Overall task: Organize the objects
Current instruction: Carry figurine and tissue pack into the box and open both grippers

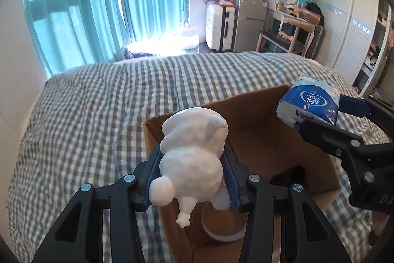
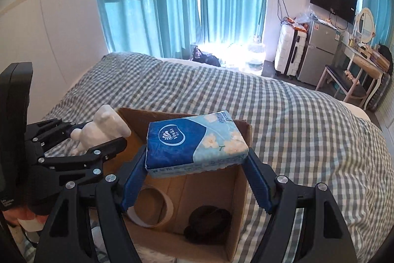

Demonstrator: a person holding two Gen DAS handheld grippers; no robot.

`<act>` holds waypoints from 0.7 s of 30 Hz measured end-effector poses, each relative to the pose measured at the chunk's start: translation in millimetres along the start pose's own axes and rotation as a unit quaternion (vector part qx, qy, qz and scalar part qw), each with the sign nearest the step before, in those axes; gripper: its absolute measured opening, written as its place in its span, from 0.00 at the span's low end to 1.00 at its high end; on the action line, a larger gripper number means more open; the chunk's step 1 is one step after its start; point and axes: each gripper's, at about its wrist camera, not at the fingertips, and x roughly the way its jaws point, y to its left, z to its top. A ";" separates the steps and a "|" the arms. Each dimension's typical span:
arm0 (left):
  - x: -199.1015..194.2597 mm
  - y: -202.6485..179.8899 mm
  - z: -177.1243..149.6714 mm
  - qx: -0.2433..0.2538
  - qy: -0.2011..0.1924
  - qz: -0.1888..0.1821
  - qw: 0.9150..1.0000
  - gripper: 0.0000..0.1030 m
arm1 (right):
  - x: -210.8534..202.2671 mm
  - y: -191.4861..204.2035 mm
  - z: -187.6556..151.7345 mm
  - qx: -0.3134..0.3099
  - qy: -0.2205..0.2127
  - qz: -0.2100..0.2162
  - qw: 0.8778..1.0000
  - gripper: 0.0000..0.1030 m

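Looks hard, smooth and brittle, the white figurine (image 1: pixel 192 159): likely light, probably plaster or ceramic, slick under pads and apt to chip if dropped, with thin limbs and a small tail that should not bear any squeeze. Best taken across the thick round belly, as now. Held there by the left gripper (image 1: pixel 192 179), fingers (image 1: pixel 154 179) narrowed on both flanks, head pointing away, limbs dangling toward the camera, hanging over the box (image 1: pixel 270 139) at its near left corner. Soft and light by contrast, the tissue pack (image 2: pixel 194 142): slippery plastic wrap, compressible, no harm from a drop; best pinched across its short ends. Clamped so by the right gripper (image 2: pixel 197 176), fingers (image 2: pixel 134 179) spread fairly wide on the two ends, pack lying roughly flat above the box opening, near the far wall. Both grippers pitched forward and downward over the box on the bed (image 2: pixel 307 115), left one reaching in from the left side, right one from the near edge, well apart enough not to touch. Already in the box: a tape roll (image 2: pixel 152 208) at the near left, something dark (image 2: pixel 209 221) beside it, too dim to name. Probably near release for both
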 end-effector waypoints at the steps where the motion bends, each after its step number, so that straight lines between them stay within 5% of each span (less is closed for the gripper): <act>1: 6.1 0.2 -0.7 0.000 0.003 -0.005 1.000 0.47 | 5.3 -2.8 -1.6 0.002 0.002 -0.002 1.000 0.72; 17: 46.5 -16.5 -15.4 0.041 0.026 -0.022 0.999 0.47 | 53.0 -14.8 -15.8 0.006 0.027 0.007 1.000 0.73; 21: 39.0 -21.1 -15.2 0.041 0.021 -0.036 0.998 0.64 | 43.3 -16.2 -15.2 0.015 0.019 0.007 1.000 0.77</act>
